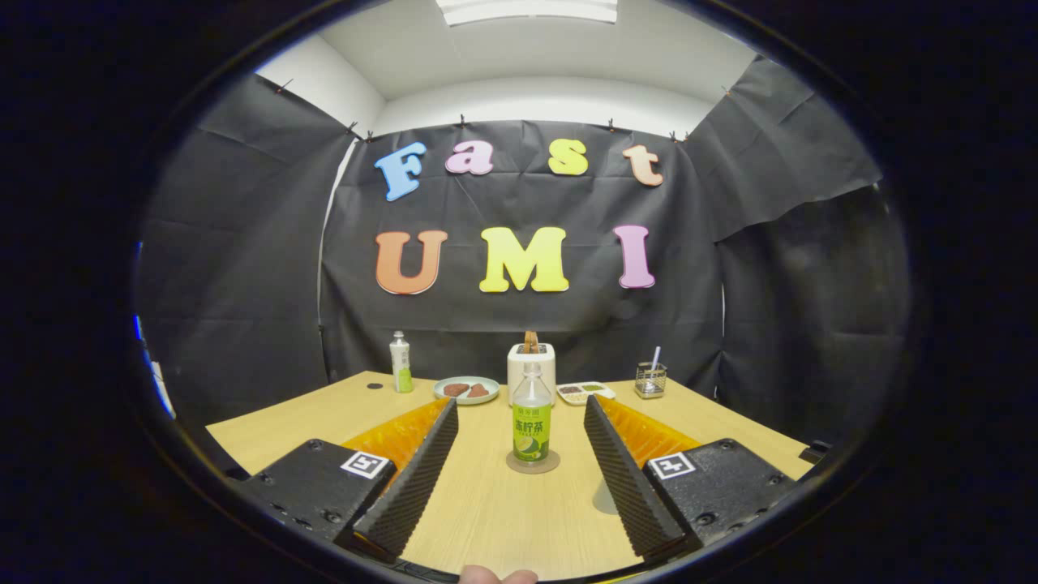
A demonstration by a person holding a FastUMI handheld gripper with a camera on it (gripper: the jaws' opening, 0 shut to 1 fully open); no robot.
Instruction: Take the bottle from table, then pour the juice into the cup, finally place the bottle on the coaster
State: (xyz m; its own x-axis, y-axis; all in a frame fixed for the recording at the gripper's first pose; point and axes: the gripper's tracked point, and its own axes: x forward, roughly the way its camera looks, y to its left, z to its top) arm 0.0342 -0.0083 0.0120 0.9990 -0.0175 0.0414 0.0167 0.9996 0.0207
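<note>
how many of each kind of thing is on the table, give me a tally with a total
Bottles: 2, one on the coaster between the open jaws, one at the far left
Coaster: 1
Plate with food: 1
Toaster: 1
Divided tray: 1
Wire holder: 1
Total: 7

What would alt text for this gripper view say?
The open gripper frames a green-labelled bottle standing upright on a round coaster on a wooden table. Beyond stand a second bottle, a plate, a toaster and a snack tray.
</note>
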